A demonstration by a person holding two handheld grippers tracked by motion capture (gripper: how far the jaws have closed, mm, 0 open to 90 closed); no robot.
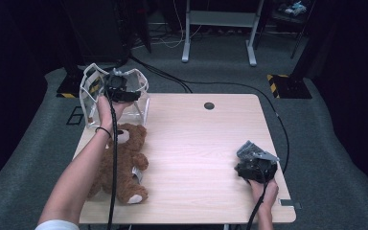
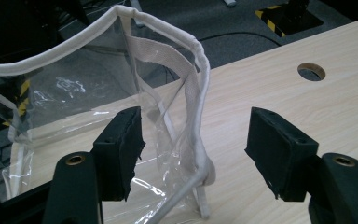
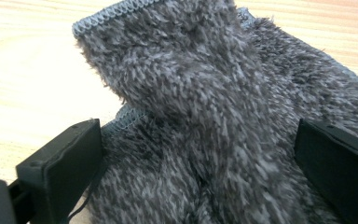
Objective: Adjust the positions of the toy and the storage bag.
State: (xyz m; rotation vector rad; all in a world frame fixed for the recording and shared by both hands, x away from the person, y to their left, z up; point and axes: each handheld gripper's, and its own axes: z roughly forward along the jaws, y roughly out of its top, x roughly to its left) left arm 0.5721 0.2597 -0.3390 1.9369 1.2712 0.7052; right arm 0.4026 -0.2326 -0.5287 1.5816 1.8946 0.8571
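Note:
A clear plastic bag (image 2: 74,93) with white fabric trim stands open at the table's far left corner. My left gripper (image 2: 193,140) straddles the bag's near corner seam (image 2: 198,116). Its jaws stand apart, the left one next to the plastic film and the right one clear of the trim. From above, the left gripper (image 1: 120,93) hovers at the bag (image 1: 139,84). My right gripper (image 3: 200,158) rests near the table's front right with a fuzzy grey cloth (image 3: 205,93) lying between its wide jaws. In the high view the cloth (image 1: 248,148) shows just ahead of that gripper (image 1: 251,160).
A brown teddy bear (image 1: 124,163) lies on the wooden table (image 1: 196,143) under my left forearm. A round cable hole (image 1: 209,106) sits near the far edge. Cables (image 1: 230,86) run across the grey floor behind the table.

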